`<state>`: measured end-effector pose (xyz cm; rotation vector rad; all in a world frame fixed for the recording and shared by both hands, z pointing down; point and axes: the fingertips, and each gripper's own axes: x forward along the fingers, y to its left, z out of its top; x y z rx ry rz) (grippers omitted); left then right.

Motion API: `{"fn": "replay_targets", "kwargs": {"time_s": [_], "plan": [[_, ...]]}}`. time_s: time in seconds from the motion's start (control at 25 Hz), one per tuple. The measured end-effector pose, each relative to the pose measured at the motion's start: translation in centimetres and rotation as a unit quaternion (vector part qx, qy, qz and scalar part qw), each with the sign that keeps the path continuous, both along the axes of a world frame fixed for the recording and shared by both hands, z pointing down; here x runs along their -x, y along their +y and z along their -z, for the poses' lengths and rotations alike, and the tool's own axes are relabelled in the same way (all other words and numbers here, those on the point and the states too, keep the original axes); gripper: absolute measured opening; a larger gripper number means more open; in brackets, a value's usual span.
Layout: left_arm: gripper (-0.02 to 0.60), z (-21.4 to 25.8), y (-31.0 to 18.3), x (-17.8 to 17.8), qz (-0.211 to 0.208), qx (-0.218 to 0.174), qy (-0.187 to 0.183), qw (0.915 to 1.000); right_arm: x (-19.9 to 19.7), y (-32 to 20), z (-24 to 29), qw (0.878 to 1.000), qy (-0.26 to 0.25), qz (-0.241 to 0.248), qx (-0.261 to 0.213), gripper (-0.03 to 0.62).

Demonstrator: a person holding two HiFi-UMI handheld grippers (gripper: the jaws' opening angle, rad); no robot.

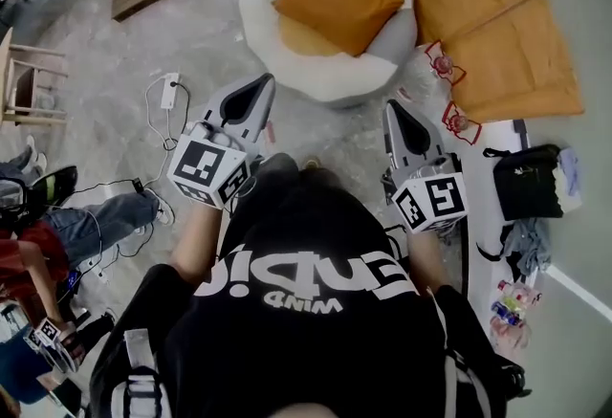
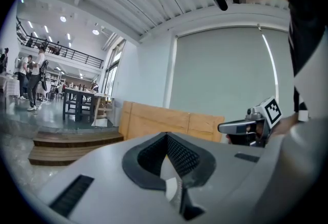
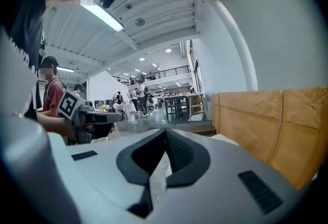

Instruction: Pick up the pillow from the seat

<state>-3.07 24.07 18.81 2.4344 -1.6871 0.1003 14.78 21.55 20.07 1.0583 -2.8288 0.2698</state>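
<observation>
Nearest the person's black shirt, the left gripper (image 1: 260, 86) and right gripper (image 1: 395, 110) both point toward twelve o'clock. Each has its jaws pressed together with nothing between them (their own views show the dark pads meeting in a closed seam). A black bag (image 1: 527, 183) sits on the floor at about three o'clock, and a white power strip (image 1: 170, 91) lies at ten. Farther out at twelve, well apart from both grippers, the orange pillow (image 1: 337, 0) lies tilted on the round white seat (image 1: 266, 24). Tan panels (image 1: 497, 14) lie beyond at one o'clock.
</observation>
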Motion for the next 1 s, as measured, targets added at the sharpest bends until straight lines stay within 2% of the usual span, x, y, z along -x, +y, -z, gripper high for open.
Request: {"fn": "replay_targets", "kwargs": {"time_s": [0.28, 0.64, 1.0], "plan": [[0.008, -1.4, -1.6, 2.3, 0.019, 0.005, 0.001, 0.9998, 2.6, -1.6, -1.5, 1.000, 0.005, 0.024, 0.010, 0.021], [0.008, -1.9, -5.5, 3.7, 0.000, 0.007, 0.006, 1.0000, 3.6, -4.8, -2.3, 1.000, 0.007, 0.000, 0.012, 0.021], [0.008, -2.9, -11.1, 6.1, -0.011, 0.010, 0.013, 0.9998, 6.3, -9.4, -3.2, 1.000, 0.022, -0.008, 0.008, 0.021]]}}
